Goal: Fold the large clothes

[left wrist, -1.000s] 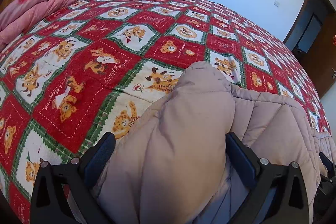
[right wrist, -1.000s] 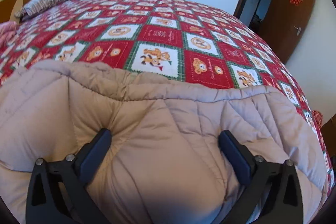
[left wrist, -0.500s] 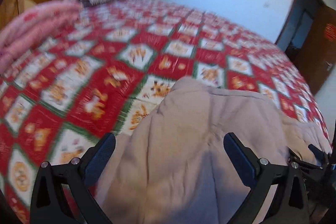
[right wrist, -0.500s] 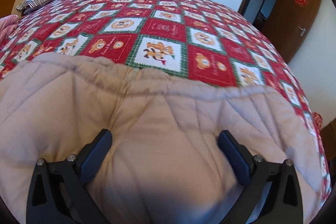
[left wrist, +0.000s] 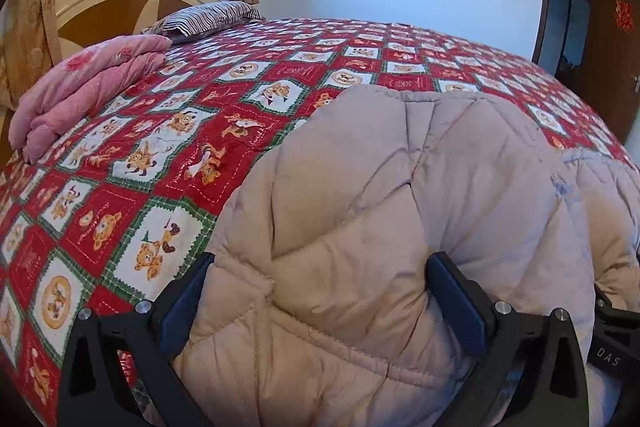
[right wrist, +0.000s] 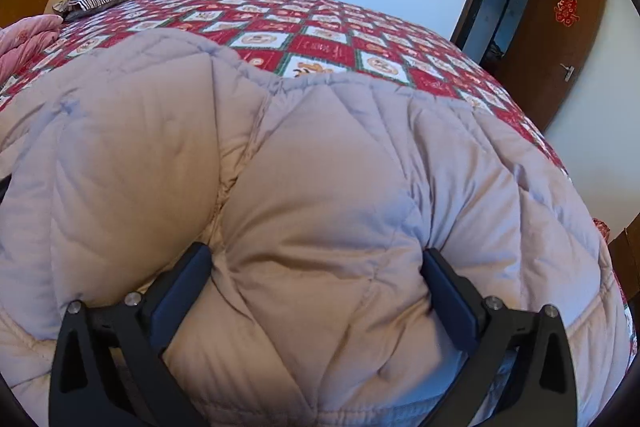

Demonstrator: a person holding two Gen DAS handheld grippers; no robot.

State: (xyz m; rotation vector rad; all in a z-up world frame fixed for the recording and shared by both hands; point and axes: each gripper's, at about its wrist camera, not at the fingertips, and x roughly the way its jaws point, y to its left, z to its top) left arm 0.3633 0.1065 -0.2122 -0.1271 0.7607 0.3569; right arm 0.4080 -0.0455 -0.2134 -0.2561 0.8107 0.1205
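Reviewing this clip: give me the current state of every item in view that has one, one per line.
Left gripper: jaws wide, puffy fabric bulging between them.
Right gripper: the same.
Beige quilted padded coat: lying bunched on the bed.
Red patchwork bear-print bedspread: spread flat.
Pink floral quilt: folded, beside the headboard.
Striped pillow: lying at the head end.
Brown wooden door: open.

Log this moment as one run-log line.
task: fold large clothes | left gripper: shut on coat | right gripper: shut on coat | coat: bunched, on bed | fold: unfinished
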